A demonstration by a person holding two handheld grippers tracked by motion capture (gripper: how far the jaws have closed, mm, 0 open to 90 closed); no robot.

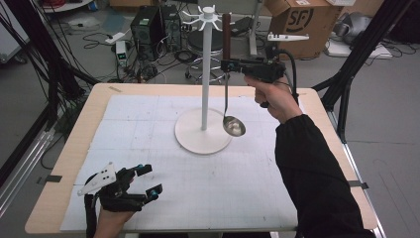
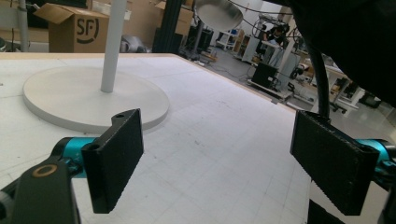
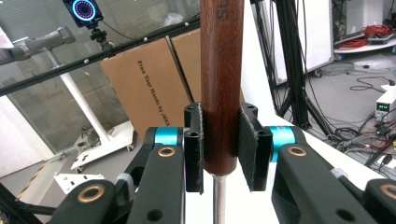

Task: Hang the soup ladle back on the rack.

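While the left claw [image 1: 144,181] idles with its jaws wide apart, well off from the stand [image 1: 206,74] toward the near left corner of the tabletop [image 1: 69,148], the right claw [image 1: 229,64] is the one in play, clamped on the ladle [image 1: 229,79] by its wooden handle. That ladle hangs upright just right of the stand's pole, bowl down above the round base, handle top near the hooks, with open air around for a lift.

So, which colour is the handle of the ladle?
The ladle handle is dark reddish-brown wood, clamped in the right gripper; the right gripper view shows it best.
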